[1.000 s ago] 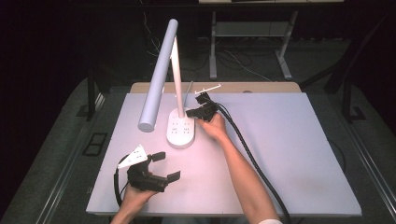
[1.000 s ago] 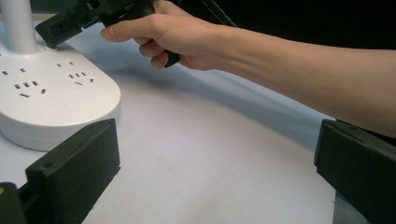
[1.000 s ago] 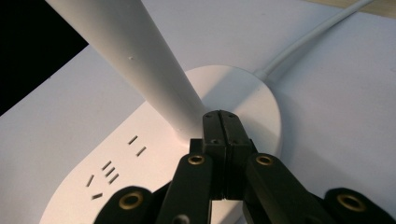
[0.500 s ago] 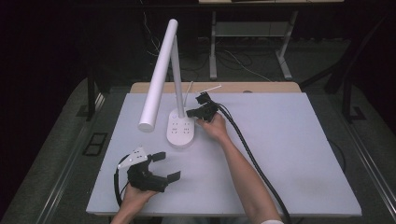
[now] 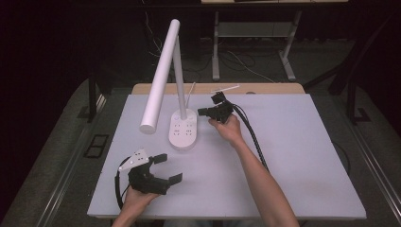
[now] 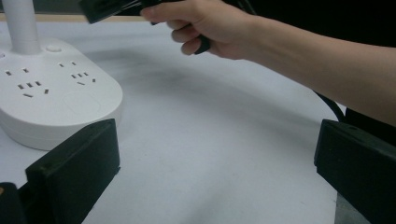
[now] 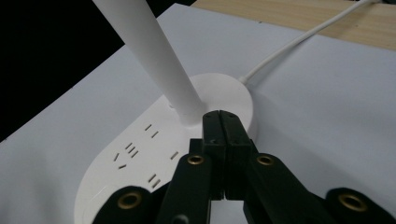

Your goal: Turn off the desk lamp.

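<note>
The lamp (image 5: pixel 166 80) is plain white all over, its base (image 5: pixel 183 133) marked with small dark socket slots in rows. A white cord (image 7: pixel 299 43) runs from the back of the base. Under the lamp the table (image 5: pixel 293 156) is pale grey-white, with a light wood strip (image 5: pixel 265 88) along its edge behind the lamp. Both grippers are black: the right gripper (image 5: pixel 204 111) beside the base shows brass-coloured screws in its own view, and the left gripper (image 5: pixel 165 168) in front of the lamp carries a light grey plate (image 5: pixel 135 159).

Fig.: white table (image 5: pixel 293 156) w/ a bare wooden strip (image 5: pixel 265 88) along its far edge. White desk lamp w/ socket base (image 5: pixel 183 130) stands on the top, left of centre; its white cord (image 7: pixel 299 44) runs back across the strip.
</note>
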`<state>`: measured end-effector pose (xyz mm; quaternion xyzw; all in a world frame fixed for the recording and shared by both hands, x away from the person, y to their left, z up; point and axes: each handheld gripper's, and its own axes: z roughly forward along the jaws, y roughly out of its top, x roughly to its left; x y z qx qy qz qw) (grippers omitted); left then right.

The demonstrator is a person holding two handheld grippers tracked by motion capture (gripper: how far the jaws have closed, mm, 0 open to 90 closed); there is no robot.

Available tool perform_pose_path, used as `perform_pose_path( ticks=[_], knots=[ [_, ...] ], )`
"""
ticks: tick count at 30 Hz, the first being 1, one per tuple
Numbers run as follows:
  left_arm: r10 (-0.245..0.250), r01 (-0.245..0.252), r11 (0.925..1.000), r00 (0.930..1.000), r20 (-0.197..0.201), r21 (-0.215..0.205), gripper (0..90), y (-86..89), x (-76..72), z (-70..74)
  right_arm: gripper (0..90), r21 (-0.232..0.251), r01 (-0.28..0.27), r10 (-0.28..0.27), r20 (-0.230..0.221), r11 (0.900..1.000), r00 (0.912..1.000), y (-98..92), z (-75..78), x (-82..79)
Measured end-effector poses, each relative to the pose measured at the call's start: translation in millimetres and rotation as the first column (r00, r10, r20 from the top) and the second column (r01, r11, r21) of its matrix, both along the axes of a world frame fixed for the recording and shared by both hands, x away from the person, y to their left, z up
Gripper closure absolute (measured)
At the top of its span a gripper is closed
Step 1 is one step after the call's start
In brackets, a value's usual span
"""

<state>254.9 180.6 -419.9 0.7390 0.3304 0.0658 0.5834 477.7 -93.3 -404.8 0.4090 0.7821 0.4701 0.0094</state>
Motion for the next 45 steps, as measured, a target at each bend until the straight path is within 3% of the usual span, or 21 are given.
perform_pose_path(
  ticks=[4,9,17,22,24,27,29,45],
  knots=[
    [0.000,0.000,1.0000,1.0000,0.000,0.000,0.0,-0.9,-0.5,0.0,84.7,-0.006,-0.007,0.007,0.022,1.000,0.9997,-10.8,9.6,-8.1],
    [-0.002,0.002,1.0000,1.0000,0.000,0.002,0.0,-1.4,-0.6,0.1,74.4,0.001,-0.006,0.006,0.042,1.000,0.9991,-25.4,23.8,-23.1],
    [-0.002,0.002,1.0000,1.0000,0.002,0.001,0.0,-2.6,-1.4,0.3,46.8,0.023,0.023,-0.024,0.080,0.999,0.9965,-59.5,44.6,-52.8],
    [-0.006,0.006,1.0000,1.0000,0.004,0.005,0.0,-4.3,-2.0,0.3,23.4,-0.010,0.057,-0.056,0.106,0.998,0.9928,-81.4,50.2,-71.5],
    [-0.008,0.008,1.0000,1.0000,0.004,0.006,0.0,-4.6,-2.1,0.3,13.2,-0.003,0.051,-0.051,0.101,0.999,0.9936,-91.2,50.1,-78.2],
    [-0.006,0.006,1.0000,1.0000,0.003,0.005,0.0,-4.8,-1.8,0.1,9.4,0.009,0.049,-0.050,0.095,0.999,0.9943,-104.8,50.5,-88.7],
    [-0.004,0.004,1.0000,1.0000,0.002,0.004,0.0,-4.7,-1.5,0.1,0.4,0.011,0.038,-0.039,0.090,0.999,0.9952,-112.5,50.7,-95.0],
    [-0.001,0.001,1.0000,1.0000,0.003,0.004,0.0,-4.5,-1.7,0.3,0.6,0.020,0.055,-0.057,0.095,0.998,0.9938,-158.1,42.0,-153.4]
  ],
)
